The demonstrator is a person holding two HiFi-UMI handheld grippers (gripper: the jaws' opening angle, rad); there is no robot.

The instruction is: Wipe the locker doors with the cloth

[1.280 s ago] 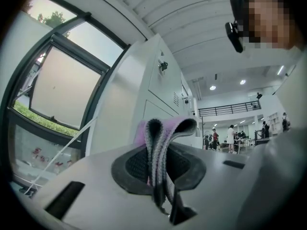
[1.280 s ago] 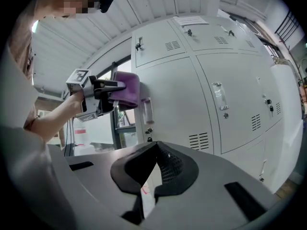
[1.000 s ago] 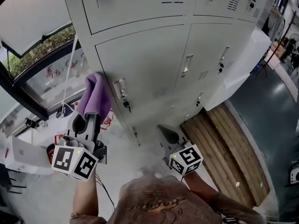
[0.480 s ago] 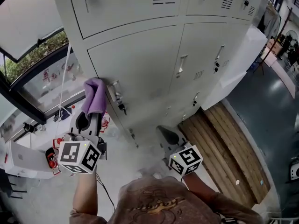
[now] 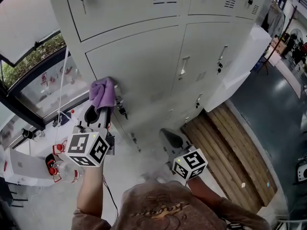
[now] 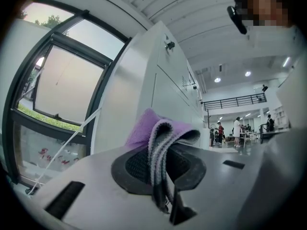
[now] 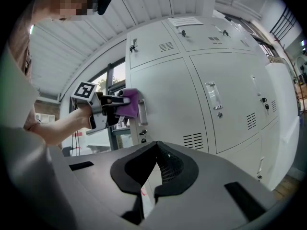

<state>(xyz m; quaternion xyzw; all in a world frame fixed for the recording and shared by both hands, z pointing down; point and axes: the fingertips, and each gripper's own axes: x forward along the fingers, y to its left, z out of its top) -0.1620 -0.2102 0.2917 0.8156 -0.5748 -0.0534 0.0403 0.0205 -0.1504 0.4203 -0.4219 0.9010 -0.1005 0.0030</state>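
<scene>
My left gripper [image 5: 100,110] is shut on a folded purple cloth [image 5: 103,92], which is pressed against the left edge of the grey locker door [image 5: 144,63], next to its handle. In the left gripper view the cloth [image 6: 158,131] sticks up from between the jaws, with the locker [image 6: 168,80] just beyond it. The right gripper view shows the cloth [image 7: 128,102] against the door handle [image 7: 142,111] and the left gripper [image 7: 103,105] behind it. My right gripper [image 5: 168,135] hangs low in front of the lockers, shut and empty [image 7: 154,150].
A window [image 5: 38,75] stands left of the lockers, with a white cord [image 5: 61,95] hanging by it. Red items and a white box [image 5: 21,164] lie on the floor at the left. Wooden planks [image 5: 230,147] lie on the floor at the right. People [image 6: 237,131] stand far off.
My left gripper has carried the cloth rightward and down along the locker door to the handle. The right gripper has stayed where it was.
</scene>
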